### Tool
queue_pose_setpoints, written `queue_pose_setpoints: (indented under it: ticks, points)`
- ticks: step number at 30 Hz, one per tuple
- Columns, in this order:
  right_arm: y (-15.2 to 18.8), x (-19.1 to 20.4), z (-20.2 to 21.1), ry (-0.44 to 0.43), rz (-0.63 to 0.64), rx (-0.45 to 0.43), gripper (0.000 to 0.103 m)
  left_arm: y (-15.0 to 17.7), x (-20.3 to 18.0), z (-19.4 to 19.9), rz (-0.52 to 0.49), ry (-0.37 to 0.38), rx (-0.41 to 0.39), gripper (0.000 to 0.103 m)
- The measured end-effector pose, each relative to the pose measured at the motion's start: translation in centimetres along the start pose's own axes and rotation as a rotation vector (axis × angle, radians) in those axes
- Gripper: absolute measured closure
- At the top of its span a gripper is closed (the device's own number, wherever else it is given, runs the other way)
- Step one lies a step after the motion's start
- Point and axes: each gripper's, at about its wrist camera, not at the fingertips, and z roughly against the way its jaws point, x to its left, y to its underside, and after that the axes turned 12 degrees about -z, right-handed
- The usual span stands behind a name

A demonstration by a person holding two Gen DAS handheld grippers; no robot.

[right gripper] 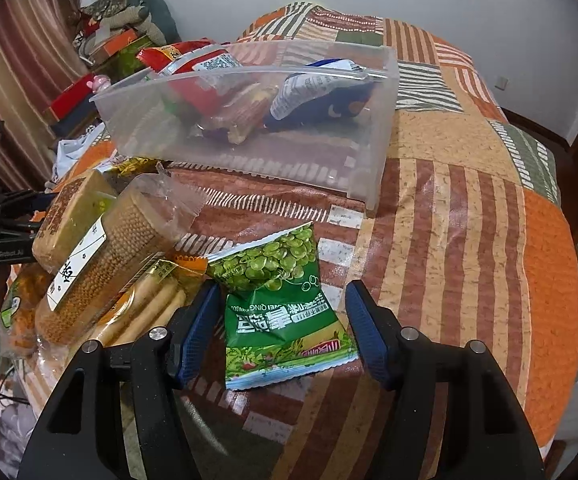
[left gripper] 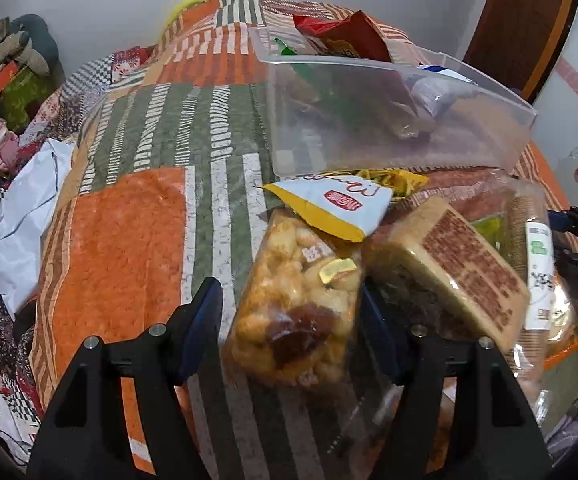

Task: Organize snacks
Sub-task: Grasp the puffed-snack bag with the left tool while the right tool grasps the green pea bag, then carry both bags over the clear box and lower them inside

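On the bed (right gripper: 469, 208), with its patchwork cover, the clear plastic bin (right gripper: 381, 128) serves as the landmark. In the left wrist view, the left hand-held gripper (left gripper: 293, 320) sits nearer the camera than the bin, its jaws apart around a clear bag of golden puffed snacks (left gripper: 301, 312); whether the pads press on the bag cannot be told. A yellow-and-white packet (left gripper: 341, 208) lies between that bag and the bin, and a wrapped block of biscuits (left gripper: 461, 264) lies to the right of the bag.

In the right wrist view, the right hand-held gripper (right gripper: 281, 320) is also on the near side of the bin, jaws apart, with a green pea packet (right gripper: 281, 304) lying flat on the bed between them, the pads not touching it. A pile of clear-wrapped snacks (right gripper: 101, 248) sits just left of it.

The bin holds a red packet (right gripper: 193, 76), a brownish packet (right gripper: 241, 112) and a blue packet (right gripper: 317, 96).
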Motion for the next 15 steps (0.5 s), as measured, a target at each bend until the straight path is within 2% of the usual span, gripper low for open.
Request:
queue_pose_setpoints:
  ticks: [1,2,4,5,9,15]
  points:
    - [0.0,0.0,0.1,-0.004,-0.001,0.002,0.053,0.1,0.0,-0.1,-0.001,-0.003,-0.004,0.040]
    - [0.0,0.0,0.1,-0.003,-0.004,-0.002,0.054,0.3,0.0,0.0,0.001,-0.003,-0.013,0.043]
    - [0.1,-0.1,0.3,-0.005,-0.008,-0.008,0.057,0.4,-0.1,0.3,0.006,-0.015,-0.024,0.056]
    - [0.1,-0.1,0.3,-0.007,-0.009,-0.009,0.057,0.6,-0.1,0.6,0.012,-0.019,-0.026,0.058]
    - [0.0,-0.5,0.5,-0.028,-0.024,-0.014,0.061,1.2,0.2,1.3,0.038,-0.012,-0.022,0.058]
    - [-0.1,-0.9,1.4,-0.027,-0.061,-0.056,0.062,1.7,0.7,2.9,0.068,-0.044,-0.045,0.058]
